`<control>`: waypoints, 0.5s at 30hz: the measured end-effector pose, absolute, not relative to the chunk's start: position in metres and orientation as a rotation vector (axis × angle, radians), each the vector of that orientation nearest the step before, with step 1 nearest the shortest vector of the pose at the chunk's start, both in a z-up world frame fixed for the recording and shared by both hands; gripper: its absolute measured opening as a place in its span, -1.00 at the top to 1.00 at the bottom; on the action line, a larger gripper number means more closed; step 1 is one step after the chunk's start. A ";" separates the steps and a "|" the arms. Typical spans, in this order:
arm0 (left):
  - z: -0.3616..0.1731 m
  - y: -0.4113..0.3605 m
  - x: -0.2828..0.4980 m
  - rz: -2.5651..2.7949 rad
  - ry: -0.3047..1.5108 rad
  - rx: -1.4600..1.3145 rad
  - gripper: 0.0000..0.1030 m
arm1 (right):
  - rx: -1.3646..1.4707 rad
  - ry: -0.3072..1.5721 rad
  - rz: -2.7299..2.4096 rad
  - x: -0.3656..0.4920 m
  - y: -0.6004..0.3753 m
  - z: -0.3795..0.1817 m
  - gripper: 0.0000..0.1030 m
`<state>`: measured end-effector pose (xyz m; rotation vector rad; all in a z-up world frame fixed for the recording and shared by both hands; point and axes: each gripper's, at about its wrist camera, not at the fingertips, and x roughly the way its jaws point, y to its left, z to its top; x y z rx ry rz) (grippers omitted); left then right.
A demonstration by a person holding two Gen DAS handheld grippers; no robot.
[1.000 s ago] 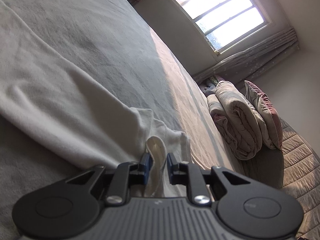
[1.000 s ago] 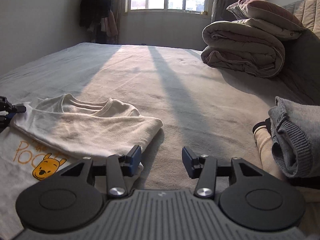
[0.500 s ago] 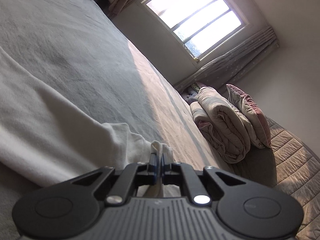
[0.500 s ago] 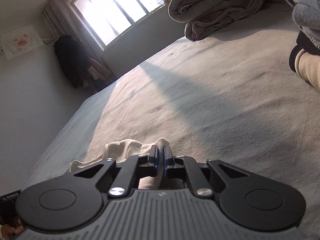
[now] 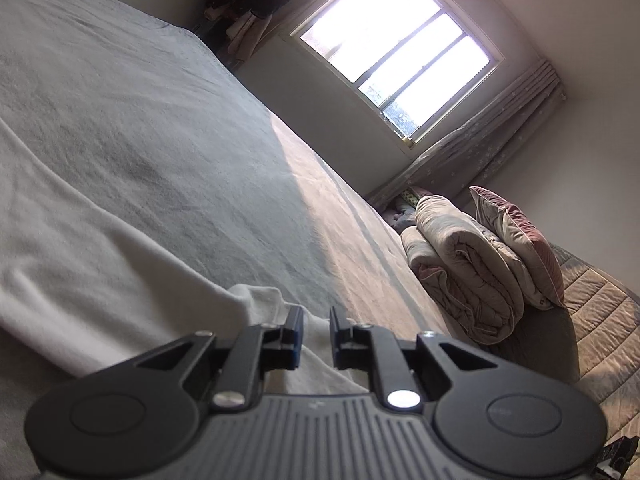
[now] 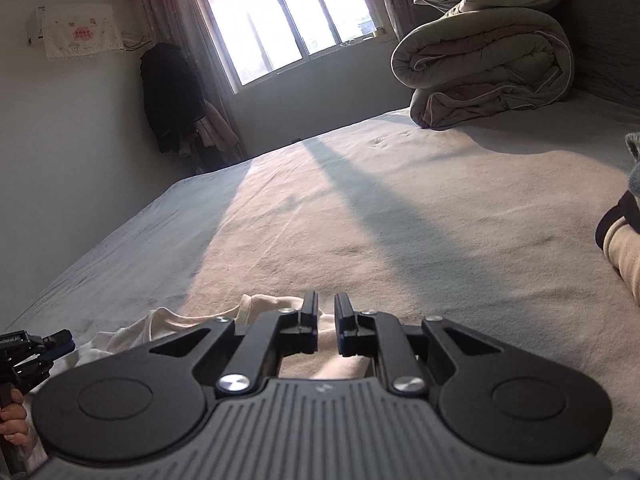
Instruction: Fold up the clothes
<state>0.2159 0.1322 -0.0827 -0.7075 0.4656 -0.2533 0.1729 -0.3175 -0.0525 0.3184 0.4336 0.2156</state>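
Left gripper [image 5: 315, 330]: fingers parted by a narrow gap and opening, pale cloth of the cream T-shirt [image 5: 100, 256] seen in the gap and under the tips, pads not pressing on it. Shirt spread to the left of and beneath those fingers on the bed [image 5: 168, 132], a small fold of it just beyond the left fingertip.

Right gripper [image 6: 326, 322]: fingers likewise a little apart and opening, cream T-shirt [image 6: 192, 322] lying below and to the left of them, some cloth showing in the gap lower down, no grip on it. Seen at the far left of the right wrist view, beyond the shirt's edge: the left gripper [image 6: 52, 344], with part of a hand [image 6: 12, 420] below it.

Far ahead of both pairs of fingers, to the right: a rolled duvet [image 6: 484, 68] with a pillow [image 5: 520, 244] on it, under the window [image 6: 280, 20]. Well right of the right fingers: a folded pile of clothes [image 6: 624, 252] at the frame's edge.
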 end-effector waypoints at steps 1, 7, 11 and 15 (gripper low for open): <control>-0.084 0.128 0.219 -0.264 0.500 -0.685 0.76 | 0.297 0.436 0.246 0.172 -0.312 -0.050 0.53; -0.084 0.116 0.219 -0.099 0.551 -0.523 0.83 | 0.181 0.521 0.341 0.178 -0.283 -0.061 0.15; -0.074 0.129 0.205 0.035 0.525 -0.533 0.64 | 0.062 0.597 0.316 0.186 -0.269 -0.076 0.15; -0.065 0.146 0.185 0.200 0.502 -0.519 0.24 | 0.037 0.589 0.323 0.183 -0.267 -0.078 -0.01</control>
